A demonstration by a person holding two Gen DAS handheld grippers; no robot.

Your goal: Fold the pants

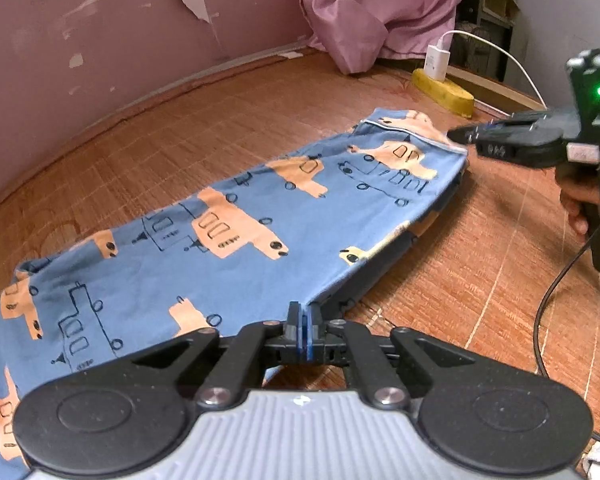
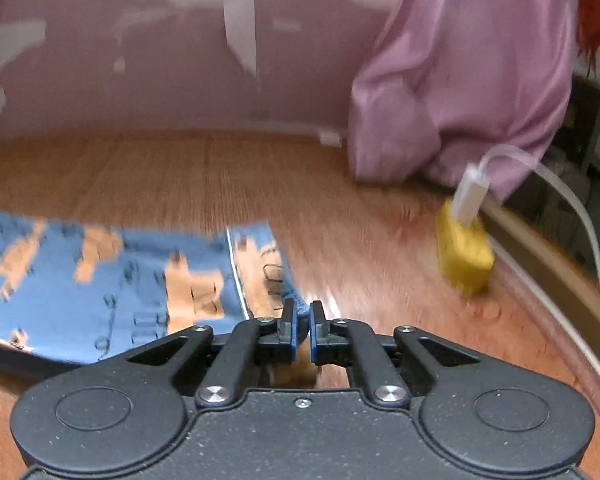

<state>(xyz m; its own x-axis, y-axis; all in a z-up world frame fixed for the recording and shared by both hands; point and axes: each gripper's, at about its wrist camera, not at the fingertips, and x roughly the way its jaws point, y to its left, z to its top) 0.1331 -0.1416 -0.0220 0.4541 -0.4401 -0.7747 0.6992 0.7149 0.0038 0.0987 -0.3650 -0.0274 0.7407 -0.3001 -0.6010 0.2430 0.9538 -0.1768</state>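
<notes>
Blue pants [image 1: 240, 220] printed with orange vehicles lie stretched flat on a brown woven mat [image 1: 180, 132]. My left gripper [image 1: 303, 312] is shut on the pants' near edge, where the cloth rises into the pinched fingers. At the far end, my right gripper [image 1: 458, 135] grips the corner by the white-piped band, with a hand [image 1: 576, 196] behind it. The right wrist view is blurred. It shows the pants [image 2: 100, 280] to the left and the right gripper [image 2: 303, 316] shut on that blue corner, its jaws a narrow slit apart.
A yellow power strip [image 1: 444, 92] [image 2: 464, 252] with a white charger and cord lies at the mat's far right. Pink cloth [image 1: 380, 12] [image 2: 460, 80] hangs behind it against a peeling pink wall. A black cable [image 1: 552, 300] trails at the right.
</notes>
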